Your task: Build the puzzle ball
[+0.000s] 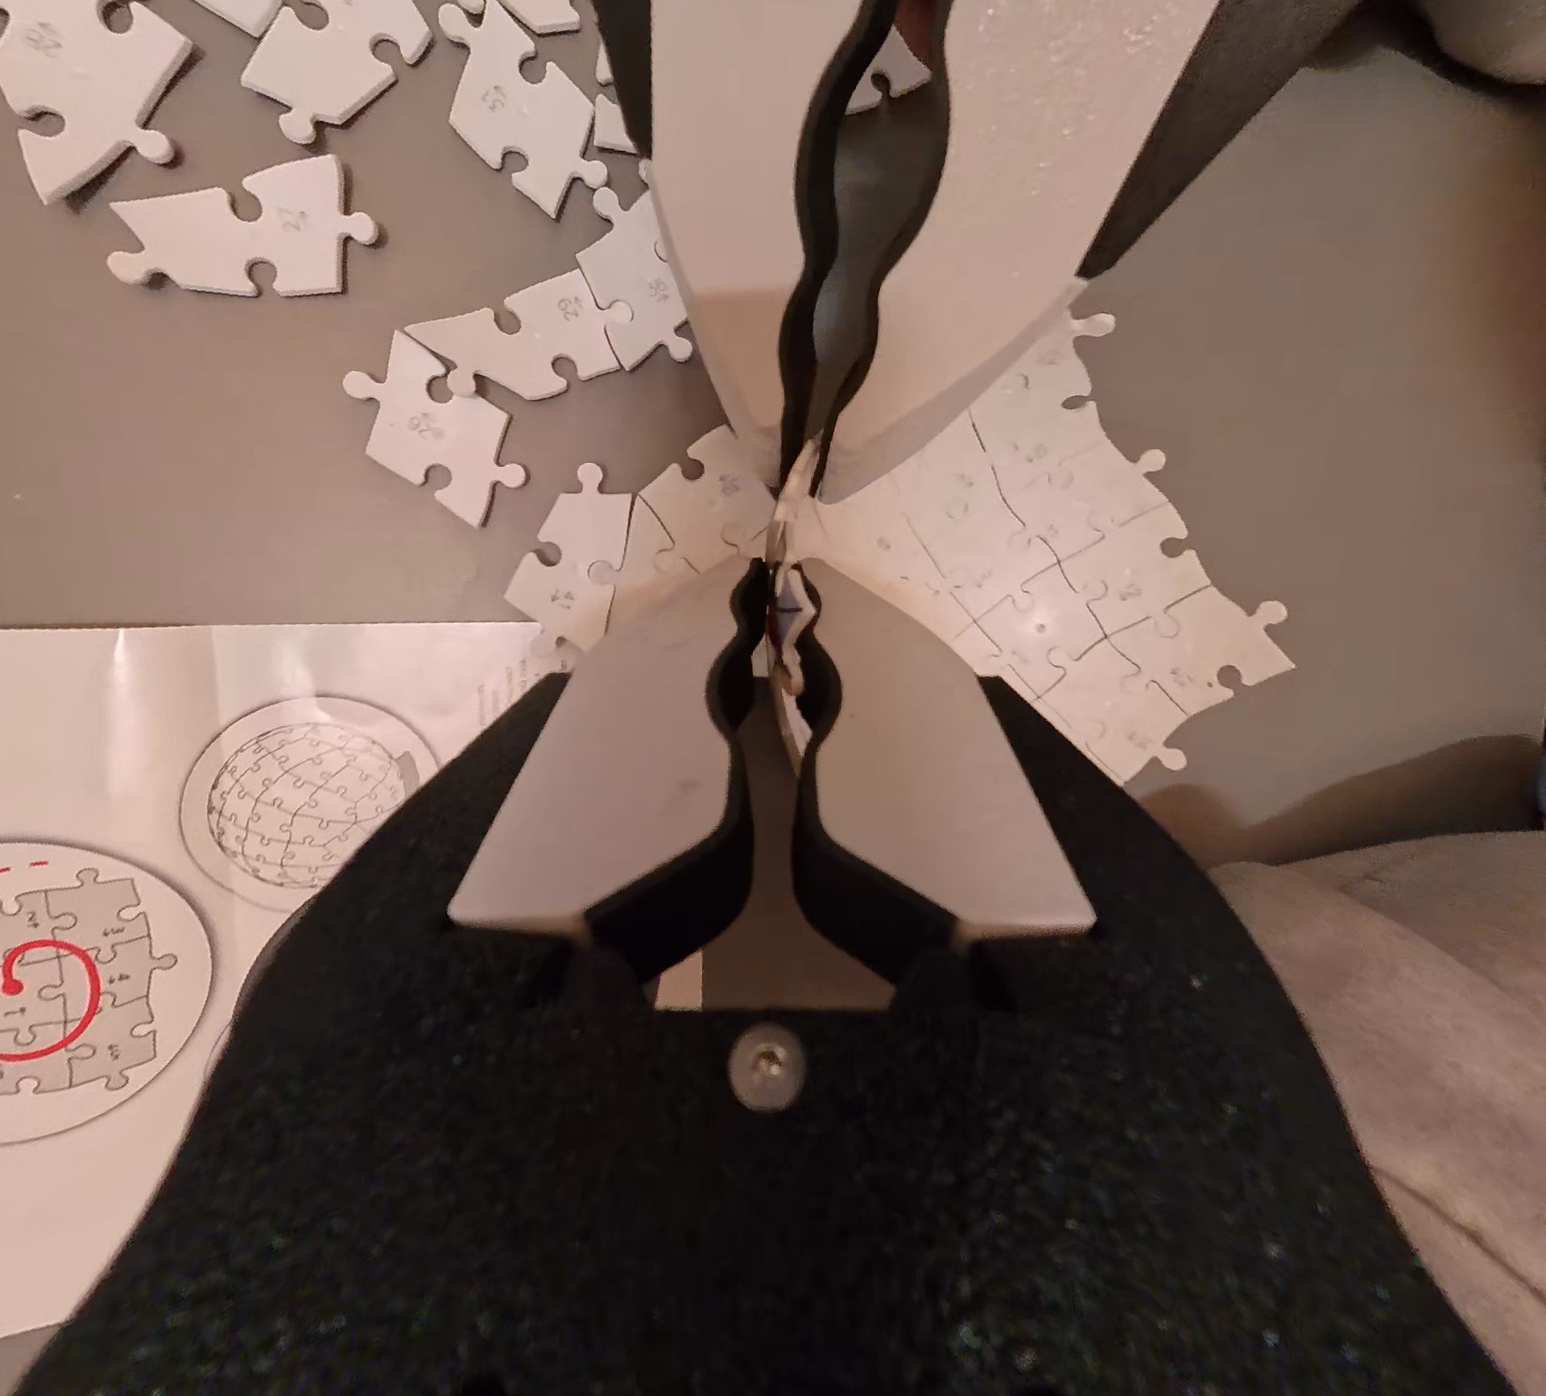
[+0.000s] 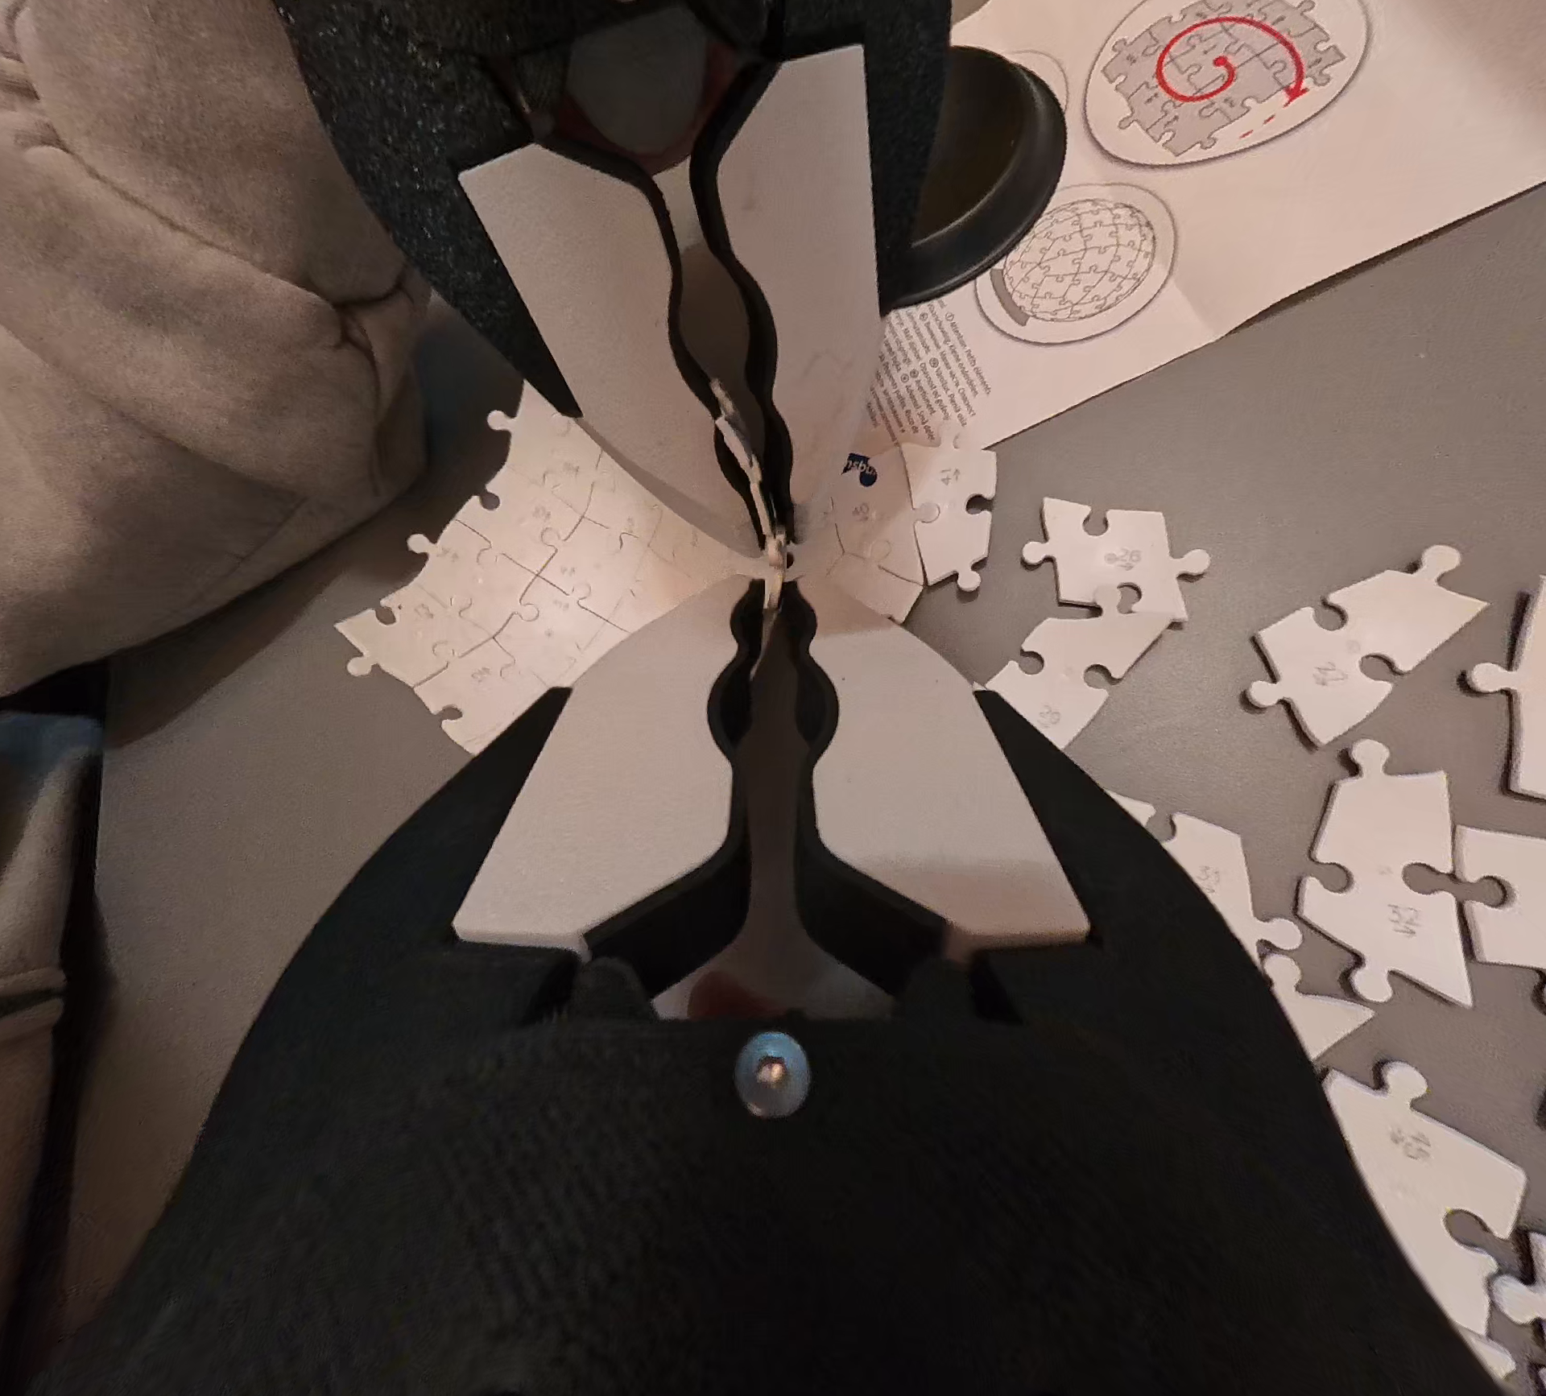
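Only right wrist view, black stand (image 2: 995, 185), sheet-adjacent

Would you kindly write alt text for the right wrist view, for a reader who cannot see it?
Two black grippers meet tip to tip, the right gripper from below and the left gripper from above, both shut on the edge of a curved white puzzle section. Loose puzzle pieces lie to the right on a grey table, beside an instruction sheet.

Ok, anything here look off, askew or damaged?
Nothing looks damaged. The left tool and right tool meet tip to tip, both shut on the edge of the assembled puzzle section, which stands on edge and curves. Loose pieces lie scattered face down beside the instruction sheet, as expected mid-build.
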`<state>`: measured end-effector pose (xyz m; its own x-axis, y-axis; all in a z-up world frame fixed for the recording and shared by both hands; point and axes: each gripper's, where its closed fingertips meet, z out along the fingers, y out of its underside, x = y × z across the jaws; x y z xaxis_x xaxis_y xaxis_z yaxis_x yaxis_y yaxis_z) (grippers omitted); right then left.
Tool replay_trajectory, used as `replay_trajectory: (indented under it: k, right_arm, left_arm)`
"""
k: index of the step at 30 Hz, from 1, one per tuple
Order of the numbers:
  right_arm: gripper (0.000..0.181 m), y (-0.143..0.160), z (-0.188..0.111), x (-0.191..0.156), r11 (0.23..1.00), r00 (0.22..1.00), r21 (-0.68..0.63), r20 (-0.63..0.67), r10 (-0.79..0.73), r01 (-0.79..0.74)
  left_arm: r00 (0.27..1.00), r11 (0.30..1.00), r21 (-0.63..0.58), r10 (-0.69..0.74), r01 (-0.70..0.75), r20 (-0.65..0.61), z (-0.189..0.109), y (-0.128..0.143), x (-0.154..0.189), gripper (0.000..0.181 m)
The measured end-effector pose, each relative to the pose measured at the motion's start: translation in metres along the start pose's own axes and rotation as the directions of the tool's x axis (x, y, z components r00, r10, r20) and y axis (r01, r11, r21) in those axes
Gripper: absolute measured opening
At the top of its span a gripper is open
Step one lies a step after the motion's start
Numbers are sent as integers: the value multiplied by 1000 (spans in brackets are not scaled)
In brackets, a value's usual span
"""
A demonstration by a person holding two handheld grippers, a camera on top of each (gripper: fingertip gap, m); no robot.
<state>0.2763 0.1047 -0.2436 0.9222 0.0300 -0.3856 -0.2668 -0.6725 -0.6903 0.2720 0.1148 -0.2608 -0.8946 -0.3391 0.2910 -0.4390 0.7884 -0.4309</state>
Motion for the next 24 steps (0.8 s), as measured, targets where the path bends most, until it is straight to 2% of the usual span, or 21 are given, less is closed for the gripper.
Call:
replay_trajectory:
  k: [15, 24]
  right_arm:
    - [3, 3, 0, 0, 996, 996, -41, -27, -80, 79]
    - [3, 1, -1, 2, 996, 996, -35, -44, -83, 82]
  left_arm:
    - [997, 998, 21, -53, 54, -59, 1, 0, 3, 4]
    - [998, 998, -3, -58, 58, -19, 1, 0, 0, 4]
